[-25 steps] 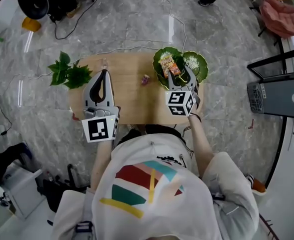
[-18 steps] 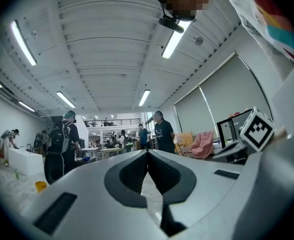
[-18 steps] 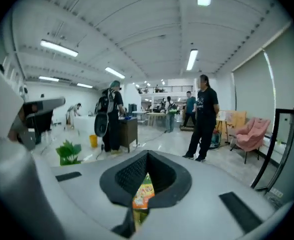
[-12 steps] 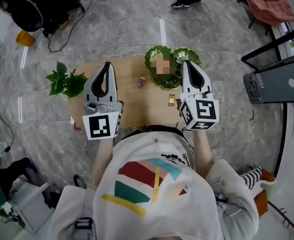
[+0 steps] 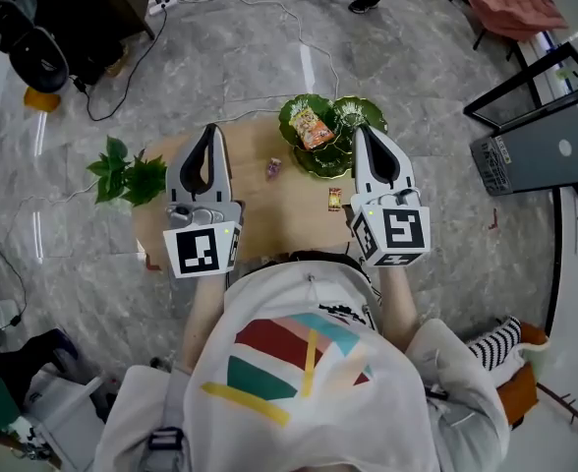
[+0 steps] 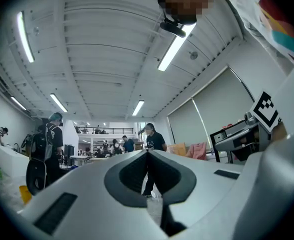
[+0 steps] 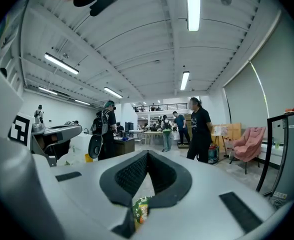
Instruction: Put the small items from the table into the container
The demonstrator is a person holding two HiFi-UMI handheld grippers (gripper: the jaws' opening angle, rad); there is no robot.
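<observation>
A green leaf-shaped container (image 5: 297, 150) stands at the far right of the small wooden table (image 5: 260, 214), with an orange snack packet (image 5: 314, 126) in it. A second green dish (image 5: 363, 113) touches it. A small purple sweet (image 5: 272, 168) lies mid-table, and a small red packet (image 5: 334, 199) lies nearer me. My left gripper (image 5: 208, 128) is held high over the table's left part, shut and empty, its tips meeting in the left gripper view (image 6: 147, 151). My right gripper (image 5: 359, 129) hovers level by the container's right edge, also shut (image 7: 148, 153). A scrap of green packet (image 7: 141, 211) shows below through its slit.
A leafy green plant (image 5: 127, 173) sits at the table's left end. A dark desk with a laptop (image 5: 545, 150) stands to the right. Cables trail over the marble floor (image 5: 269, 37). People stand in the hall, one in black (image 7: 199, 134).
Both grippers have risen off the table. The right one lifted away from the container, rolled, and its jaws went from open to shut. The red packet now shows on the table.
</observation>
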